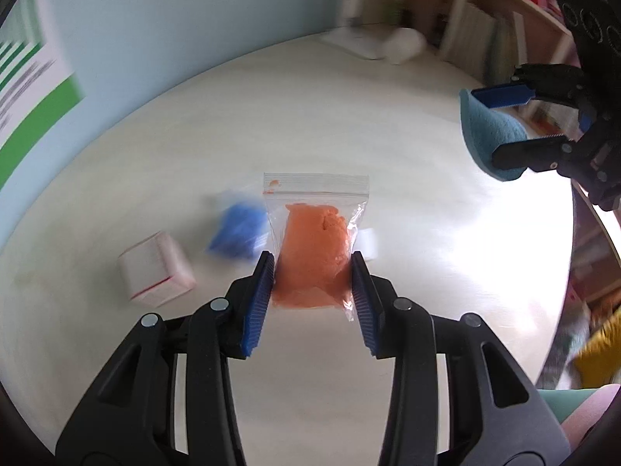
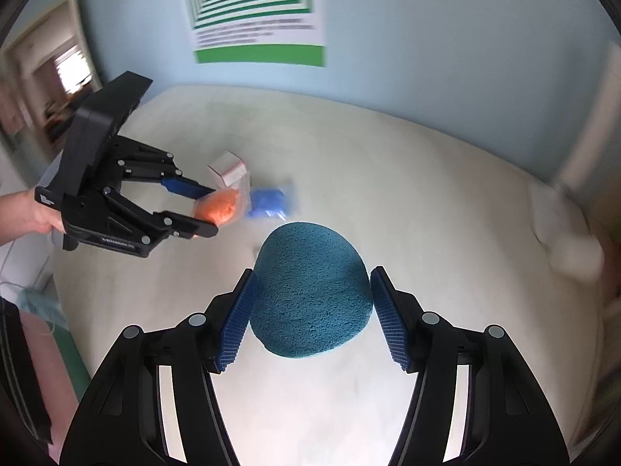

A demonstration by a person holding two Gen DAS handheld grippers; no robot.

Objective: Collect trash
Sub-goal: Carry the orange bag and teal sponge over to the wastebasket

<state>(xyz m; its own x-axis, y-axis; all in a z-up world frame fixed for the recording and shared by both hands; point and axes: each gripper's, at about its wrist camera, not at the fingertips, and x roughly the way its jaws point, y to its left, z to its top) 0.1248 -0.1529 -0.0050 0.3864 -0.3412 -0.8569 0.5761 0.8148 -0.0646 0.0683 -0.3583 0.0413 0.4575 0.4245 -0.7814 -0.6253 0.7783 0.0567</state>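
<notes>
Two grips: left gripper [image 1: 313, 272] clamps clear zip bag [image 1: 316, 229], seal pointing away; right gripper [image 2: 310, 303] clamps teal sponge [image 2: 308, 291].
Bag contents: orange putty [image 1: 314, 256].

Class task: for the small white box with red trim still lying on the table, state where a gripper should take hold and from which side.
Grip the white box across its two flat opposite side faces, coming from above: it sits flat on the table, apart from the blue bag.

bag [image 1: 316, 248]: clear, orange filling | sponge [image 2: 308, 295]: teal | far packet [image 1: 238, 233]: blue | box [image 1: 155, 268]: white, red edging | worktop [image 1: 310, 116]: cream | tool pads [image 1: 258, 303]: blue, ribbed
</notes>
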